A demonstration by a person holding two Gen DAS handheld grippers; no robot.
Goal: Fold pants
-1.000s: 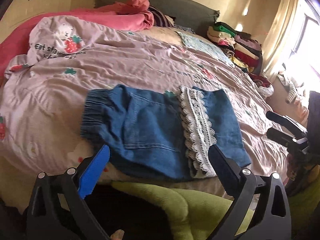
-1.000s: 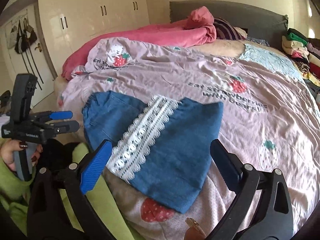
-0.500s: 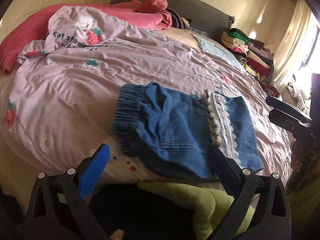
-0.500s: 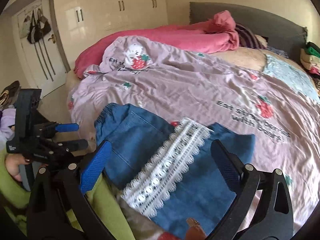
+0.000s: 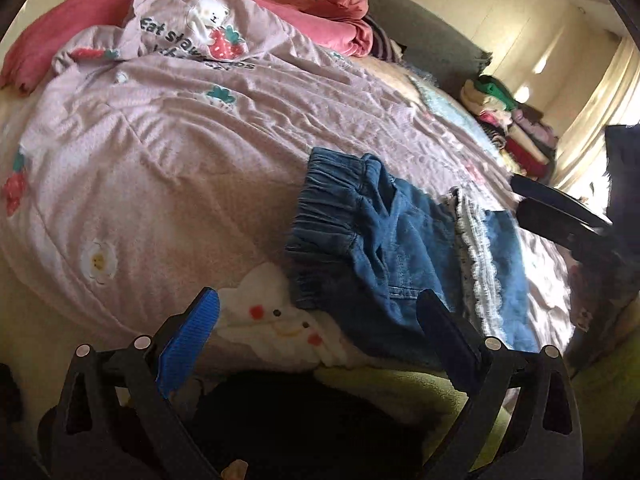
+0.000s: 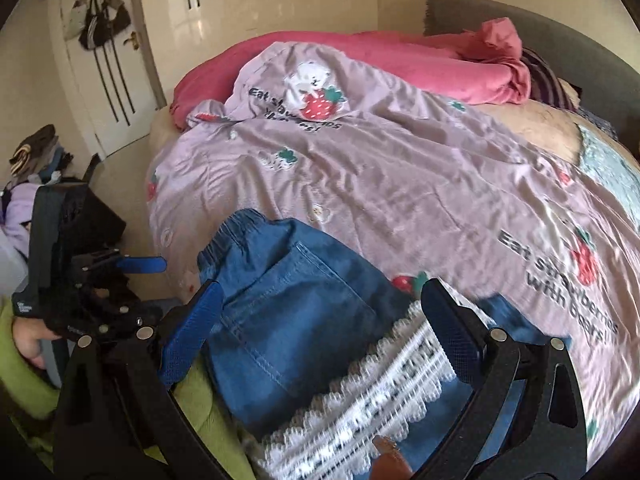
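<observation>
Two "Eat strawberries" prints point(image 6: 296, 110) legible.

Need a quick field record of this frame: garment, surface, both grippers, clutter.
garment: denim pants with white lace trim, lying folded near the bed's front edge
surface: pink strawberry-print duvet
left gripper: open, holding nothing, short of the elastic waistband
right gripper: open, holding nothing, over the lace trim
clutter: stack of folded clothes at the far corner; pink blanket by the headboard
</observation>
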